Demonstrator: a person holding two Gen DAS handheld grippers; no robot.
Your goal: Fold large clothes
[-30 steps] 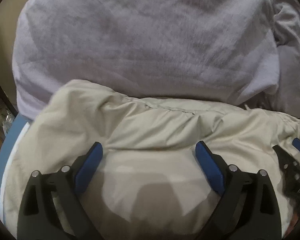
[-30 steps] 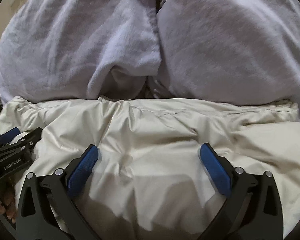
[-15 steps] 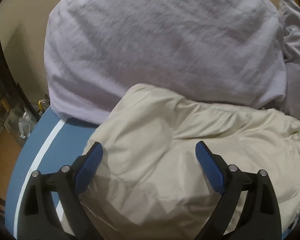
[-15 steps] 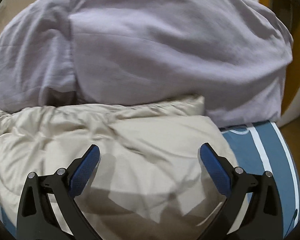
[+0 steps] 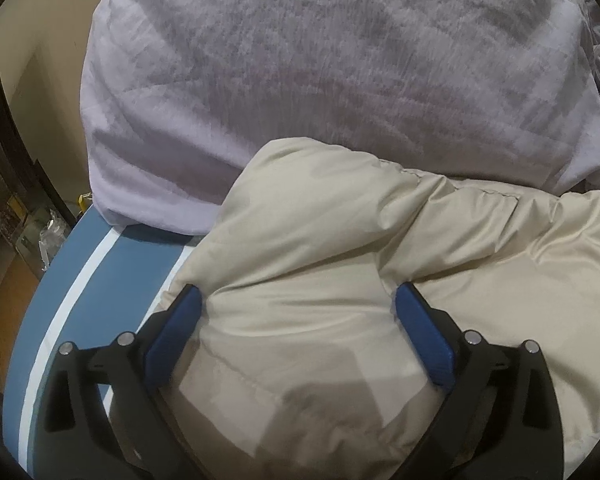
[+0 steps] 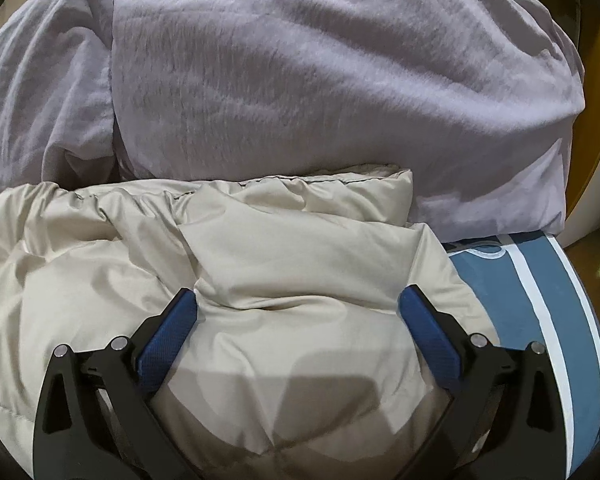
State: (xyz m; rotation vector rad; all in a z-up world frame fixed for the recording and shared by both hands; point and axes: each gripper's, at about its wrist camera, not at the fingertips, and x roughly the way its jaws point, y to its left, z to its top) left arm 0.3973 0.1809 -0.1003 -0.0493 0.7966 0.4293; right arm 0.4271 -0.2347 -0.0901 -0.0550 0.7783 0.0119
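A puffy beige jacket (image 5: pixel 340 264) lies folded on a blue sheet with a white stripe (image 5: pixel 96 292). My left gripper (image 5: pixel 298 312) is open, its blue-padded fingers (image 5: pixel 172 332) straddling the jacket's left end. In the right wrist view the same beige jacket (image 6: pixel 260 264) fills the lower middle. My right gripper (image 6: pixel 298 316) is open, its fingers (image 6: pixel 428 336) straddling the jacket's right end. Neither gripper holds cloth.
A bulky lavender duvet (image 5: pixel 320 72) is heaped just behind the jacket; it also shows in the right wrist view (image 6: pixel 320 80). The bed's left edge drops to dark shelves and clutter (image 5: pixel 16 200). The right edge (image 6: pixel 572 320) drops to a wooden floor.
Both grippers have moved apart, the left to the jacket's left end, the right to its right end. The blue sheet edges came into view. Each gripper has left the other's view.
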